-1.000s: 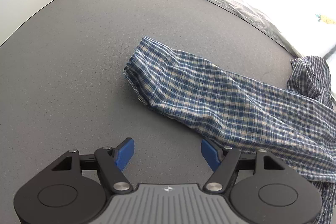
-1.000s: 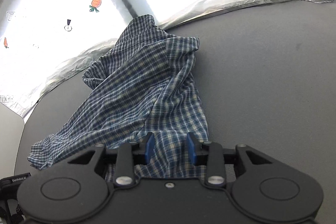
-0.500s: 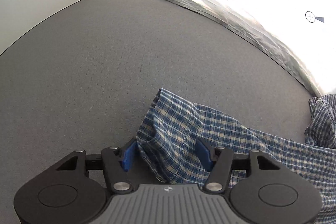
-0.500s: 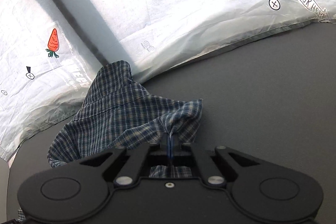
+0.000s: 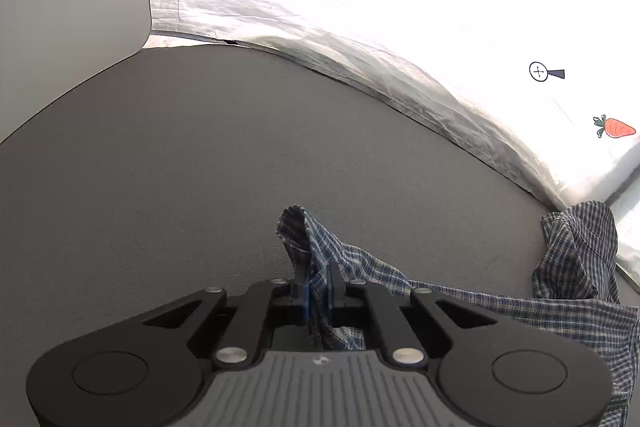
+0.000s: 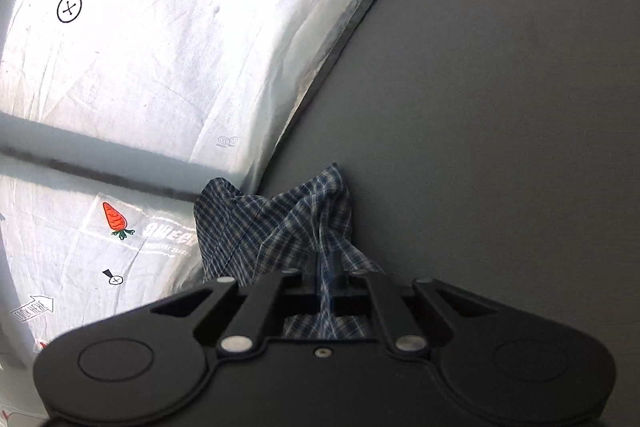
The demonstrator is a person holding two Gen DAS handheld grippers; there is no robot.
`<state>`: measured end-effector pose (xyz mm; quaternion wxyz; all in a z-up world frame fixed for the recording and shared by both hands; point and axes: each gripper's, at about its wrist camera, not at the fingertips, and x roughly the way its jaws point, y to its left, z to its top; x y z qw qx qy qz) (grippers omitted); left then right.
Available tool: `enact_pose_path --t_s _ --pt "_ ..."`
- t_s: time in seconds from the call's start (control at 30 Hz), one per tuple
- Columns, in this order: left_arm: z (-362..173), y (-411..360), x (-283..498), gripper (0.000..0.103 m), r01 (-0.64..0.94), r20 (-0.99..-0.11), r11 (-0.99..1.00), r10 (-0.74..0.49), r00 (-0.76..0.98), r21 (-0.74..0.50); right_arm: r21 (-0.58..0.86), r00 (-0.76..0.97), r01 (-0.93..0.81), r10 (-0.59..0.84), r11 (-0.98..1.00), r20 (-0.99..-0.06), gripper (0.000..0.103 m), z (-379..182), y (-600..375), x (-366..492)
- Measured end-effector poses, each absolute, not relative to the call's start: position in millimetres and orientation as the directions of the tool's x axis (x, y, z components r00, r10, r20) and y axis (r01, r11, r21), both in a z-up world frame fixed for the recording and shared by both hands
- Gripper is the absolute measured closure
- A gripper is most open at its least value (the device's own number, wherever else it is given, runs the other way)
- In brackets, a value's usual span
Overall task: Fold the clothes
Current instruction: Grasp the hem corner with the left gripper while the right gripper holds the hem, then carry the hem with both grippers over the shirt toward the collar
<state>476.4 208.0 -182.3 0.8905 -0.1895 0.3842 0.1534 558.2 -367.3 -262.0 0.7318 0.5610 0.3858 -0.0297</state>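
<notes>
Left wrist view cutting off plaid shirt (image 5: pixel 472 301) at right edge; left gripper (image 5: pixel 318 297) and right gripper (image 6: pixel 326 281) angling downward, each clamping bunched fabric.

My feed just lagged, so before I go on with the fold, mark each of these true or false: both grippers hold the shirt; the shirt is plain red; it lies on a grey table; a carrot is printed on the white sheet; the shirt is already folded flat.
1. Both grippers hold the shirt. True: the left gripper and the right gripper are each shut on the checked shirt.
2. The shirt is plain red. False: it is blue and white check.
3. It lies on a grey table. True.
4. A carrot is printed on the white sheet. True.
5. The shirt is already folded flat. False: it is bunched and rumpled.
</notes>
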Motion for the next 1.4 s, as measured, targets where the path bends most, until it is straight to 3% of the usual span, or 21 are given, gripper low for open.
enact_pose_path --t_s 0.1,0.2,0.4,0.6,0.9,0.97,1.1,1.23,1.4 --pt "-162.7 189.7 466.2 0.096 -0.35 -0.712 0.905 0.079 0.698 -0.243 0.823 0.702 0.568 0.52 0.003 -0.487 0.1 -295.3 -362.6 509.5" --pt "-146.5 166.7 455.9 0.097 -0.264 -0.686 0.924 0.003 0.727 -0.276 0.775 0.72 0.602 0.55 -0.191 -0.423 0.101 -318.1 -348.6 459.9" --pt "-122.1 94.6 430.6 0.098 -0.023 -0.657 0.931 -0.24 0.715 -0.365 0.737 0.691 0.64 0.584 -0.218 -0.427 0.101 -325.4 -338.7 402.6" --pt "-146.3 19.5 410.2 0.098 0.113 -0.687 0.846 -0.494 0.533 -0.521 0.756 0.72 0.613 0.557 -0.231 -0.414 0.1 -319.5 -351.2 371.0" --pt "-204.1 -23.6 406.8 0.095 0.101 -0.832 0.886 -0.46 0.309 -0.452 0.771 0.763 0.579 0.511 -0.267 -0.396 0.1 -318.0 -368.2 352.6" --pt "-206.9 -20.5 409.0 0.092 0.089 -0.835 0.883 -0.465 0.294 -0.46 0.768 0.761 0.581 0.513 -0.268 -0.397 0.1 -320.1 -366.6 352.9" --pt "-208.7 -14.6 410.3 0.077 0.063 -0.831 0.873 -0.481 0.28 -0.484 0.763 0.739 0.596 0.545 -0.252 -0.396 0.098 -322.9 -358.8 357.6" --pt "-208.7 -7.5 411.7 0.073 0.033 -0.82 0.857 -0.502 0.276 -0.514 0.766 0.695 0.611 0.599 -0.199 -0.399 0.096 -321.7 -348.0 361.3" --pt "-214.5 10.4 414.6 0.061 -0.069 -0.77 0.783 -0.584 0.257 -0.618 0.784 0.648 0.606 0.653 -0.132 -0.391 0.079 -318.6 -332.7 374.5"
